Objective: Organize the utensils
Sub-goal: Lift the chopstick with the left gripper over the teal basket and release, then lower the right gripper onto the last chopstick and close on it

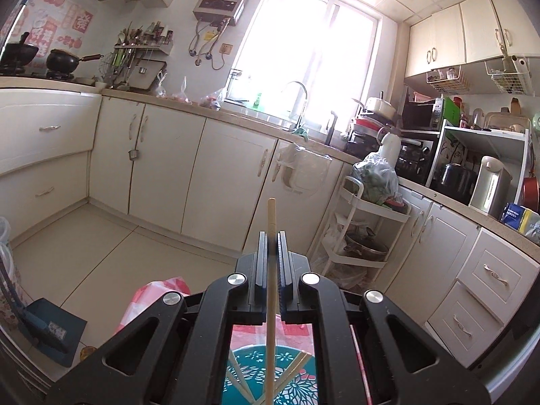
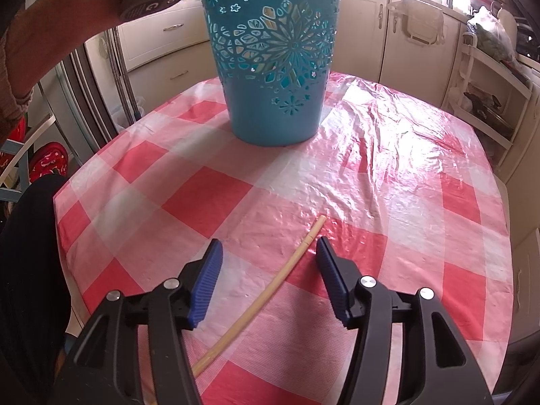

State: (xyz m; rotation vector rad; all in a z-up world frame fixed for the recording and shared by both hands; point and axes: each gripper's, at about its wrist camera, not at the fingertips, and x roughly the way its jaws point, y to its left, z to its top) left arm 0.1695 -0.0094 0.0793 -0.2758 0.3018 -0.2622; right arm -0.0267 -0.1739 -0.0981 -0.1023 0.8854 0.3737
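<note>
My left gripper point(image 1: 272, 236) is closed tight on one chopstick point(image 1: 271, 222), which stands out past the fingertips, and its lower part runs down over the open mouth of the blue basket point(image 1: 236, 368). In the basket I see a few more chopsticks point(image 1: 297, 369) leaning against the wall. My right gripper point(image 2: 270, 253) has its fingers apart, about half wide, and they are not pressing anything. A second chopstick point(image 2: 266, 290) lies flat on the checked tablecloth point(image 2: 202, 195) between them, closer to the right pad point(image 2: 332, 273).

I think the step now is to drop the held stick into the basket. To do it well I should tip it more upright, keep its low end inside the rim, and open only then, so it does not bounce out. For the right side, I would centre the fingers over the stick before closing, because it is thin and can roll.

The chopsticks are pale wood, slim and smooth. The basket is plastic with flower cut-outs, standing upright at the far end of the table.
</note>
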